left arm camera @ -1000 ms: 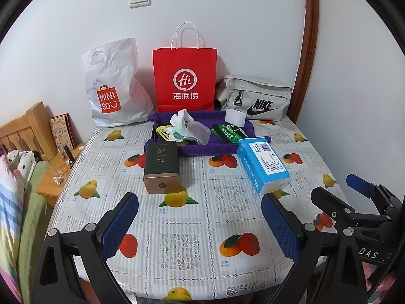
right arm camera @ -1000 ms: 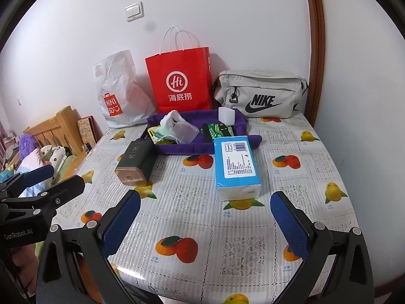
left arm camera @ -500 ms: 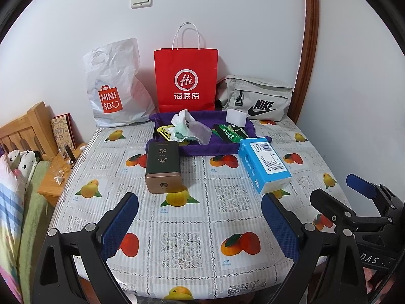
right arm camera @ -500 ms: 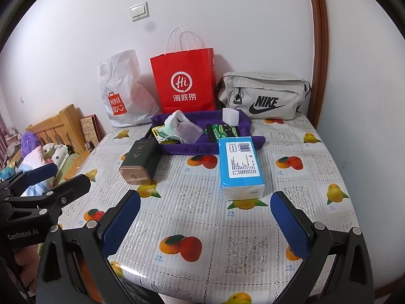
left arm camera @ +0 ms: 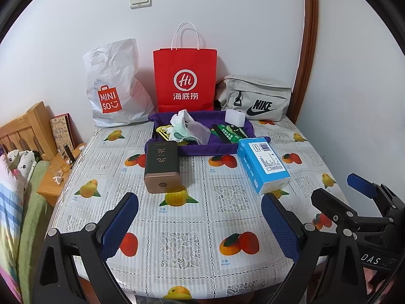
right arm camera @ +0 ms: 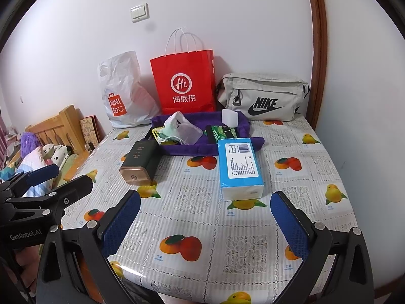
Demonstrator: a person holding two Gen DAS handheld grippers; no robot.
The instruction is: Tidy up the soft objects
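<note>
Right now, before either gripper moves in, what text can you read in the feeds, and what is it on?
"MINISO": white plastic bag.
"Hi" and "海底捞": red paper bag.
"NIKE": grey pouch.
"GenRobot.AI": left gripper body.
"DAS": right gripper body, cut off.
Gold characters on the dark box: unclear.
Blue tissue pack label, green packet, tablecloth captions: too small.
</note>
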